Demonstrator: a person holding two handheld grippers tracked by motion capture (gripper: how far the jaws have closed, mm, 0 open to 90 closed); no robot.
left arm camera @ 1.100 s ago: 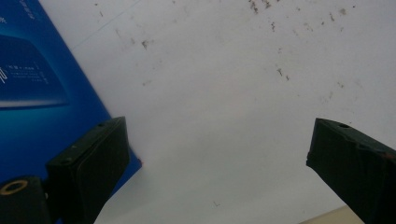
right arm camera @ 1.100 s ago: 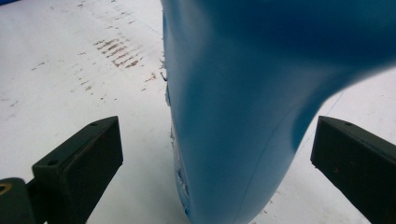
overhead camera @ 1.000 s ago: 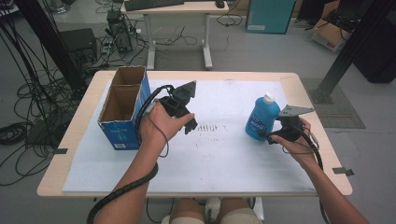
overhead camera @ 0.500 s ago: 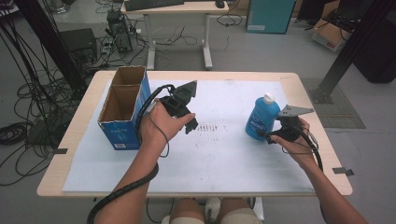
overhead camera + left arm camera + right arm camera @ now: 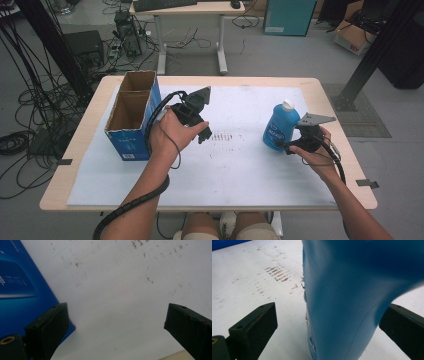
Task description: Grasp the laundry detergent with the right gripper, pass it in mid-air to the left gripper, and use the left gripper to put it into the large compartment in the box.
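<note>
I see the blue bottle standing upright on the counter's right side, between my right gripper's wide-open jaws, neither pad touching. My left gripper, jaws spread and empty, hovers beside the cardboard box.

A: High view evenly lit, soft overhead light, faint shadows under the forearms, a bit grainy.
B: Gripper views? The blue bottle is too close, soft focus; white table sheet bright, mildly washed out, jaws dark.
</note>
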